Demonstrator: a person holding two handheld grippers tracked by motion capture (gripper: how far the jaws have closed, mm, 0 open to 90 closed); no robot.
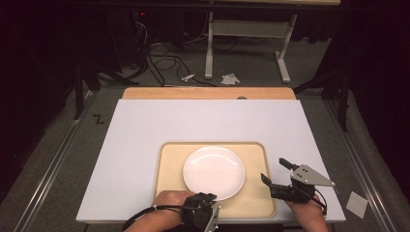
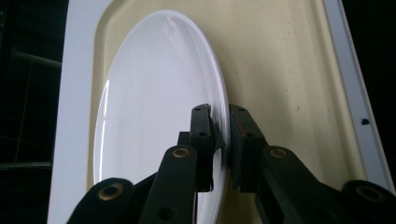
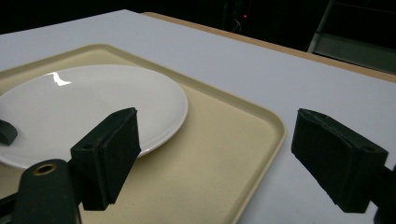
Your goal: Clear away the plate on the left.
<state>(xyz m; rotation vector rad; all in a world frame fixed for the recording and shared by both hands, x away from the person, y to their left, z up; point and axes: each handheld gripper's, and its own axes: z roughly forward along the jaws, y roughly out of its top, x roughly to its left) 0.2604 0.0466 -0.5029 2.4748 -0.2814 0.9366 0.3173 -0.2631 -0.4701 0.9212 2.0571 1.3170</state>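
Observation:
A round white plate (image 1: 213, 172) lies in a shallow beige tray (image 1: 167, 159) on the white table top. My left gripper (image 1: 209, 197) is at the plate's near rim, and the left gripper view shows it shut on that rim (image 2: 223, 135), one jaw above the plate (image 2: 154, 102) and one below. My right gripper (image 1: 275, 171) stands wide open just off the tray's right edge. In the right gripper view nothing is between its jaws (image 3: 219, 154); the tray's corner (image 3: 261, 121) lies below them and the plate (image 3: 84, 107) is to the left.
The white board (image 1: 203, 121) has bare room beyond and beside the tray. A wooden strip (image 1: 208, 93) runs along its far edge. A white slip of paper (image 1: 357, 204) lies off the right side. Cables (image 1: 164, 63) and a table frame (image 1: 246, 43) stand on the floor behind.

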